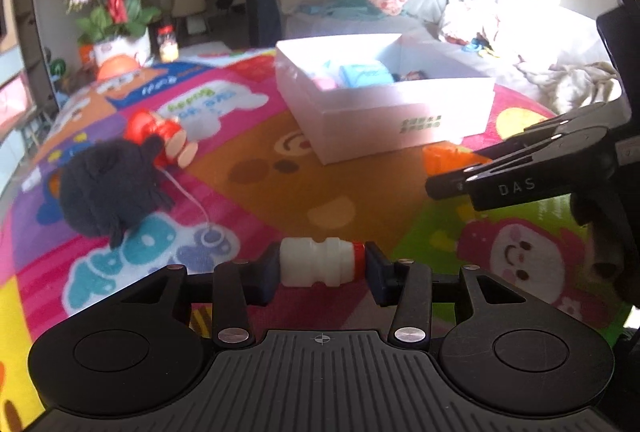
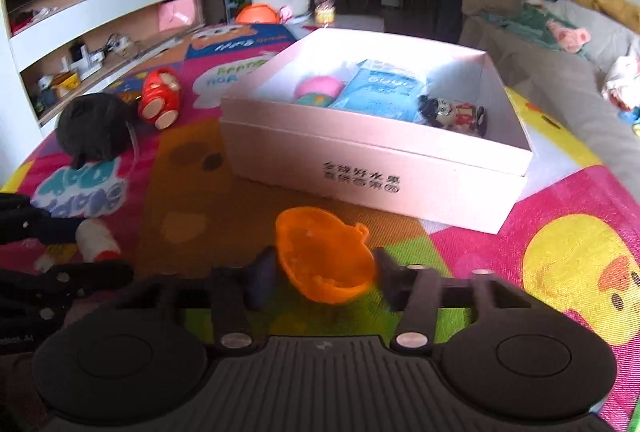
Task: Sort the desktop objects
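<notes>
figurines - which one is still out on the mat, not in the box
The red figurine lying on the mat beside the black plush; the other, dark-haired figurine already lies inside the white box.

Glossy orange plastic bowl (image 2: 326, 258), smooth white plastic bottle (image 1: 316, 262), matt cardboard box (image 2: 376, 167), fuzzy black plush (image 1: 106, 187).

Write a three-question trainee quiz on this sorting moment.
1. True or false: the left gripper is shut on the small white bottle.
2. What sits between the right gripper's fingers: A orange bowl, B black plush, C red figurine?
3. Fill in: the blue packet lies inside the ___.

Key: 1 true; 2 A; 3 white box.
</notes>
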Available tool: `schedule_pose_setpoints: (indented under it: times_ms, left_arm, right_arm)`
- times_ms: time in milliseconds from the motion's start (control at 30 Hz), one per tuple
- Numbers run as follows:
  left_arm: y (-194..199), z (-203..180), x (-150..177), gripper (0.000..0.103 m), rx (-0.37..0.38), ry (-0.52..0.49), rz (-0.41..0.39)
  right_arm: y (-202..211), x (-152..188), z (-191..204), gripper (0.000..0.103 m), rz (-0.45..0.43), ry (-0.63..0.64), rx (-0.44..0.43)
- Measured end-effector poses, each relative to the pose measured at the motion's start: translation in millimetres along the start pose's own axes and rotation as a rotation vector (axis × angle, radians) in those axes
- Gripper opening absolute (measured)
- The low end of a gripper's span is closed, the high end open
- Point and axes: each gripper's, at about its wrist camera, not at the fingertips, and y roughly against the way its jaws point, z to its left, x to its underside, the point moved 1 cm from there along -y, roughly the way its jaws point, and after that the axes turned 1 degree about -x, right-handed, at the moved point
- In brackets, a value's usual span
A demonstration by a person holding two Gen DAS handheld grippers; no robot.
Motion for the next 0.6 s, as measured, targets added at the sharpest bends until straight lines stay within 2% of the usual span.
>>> schedule_pose_setpoints:
  times_ms: [233,467,600]
  left_arm:
    - [30.7,-17.9,-16.6,0.048,0.018,-0.077,-0.098]
    - [39.0,-36.4,-69.0,0.048,0.039,-0.169,-0.249]
    - [16.2,-45.2,-101.6,0.048,0.058,-0.188,-0.282]
  right_arm:
    - [69.0,-1.8,-8.1,0.049,-0.06,0.038,-0.011]
    - [162.9,-36.4,-32.9,0.049,-0.299,0.047,0.071]
    - [174.2,-64.0,-51.1,0.049,-0.355,0.012,0.082]
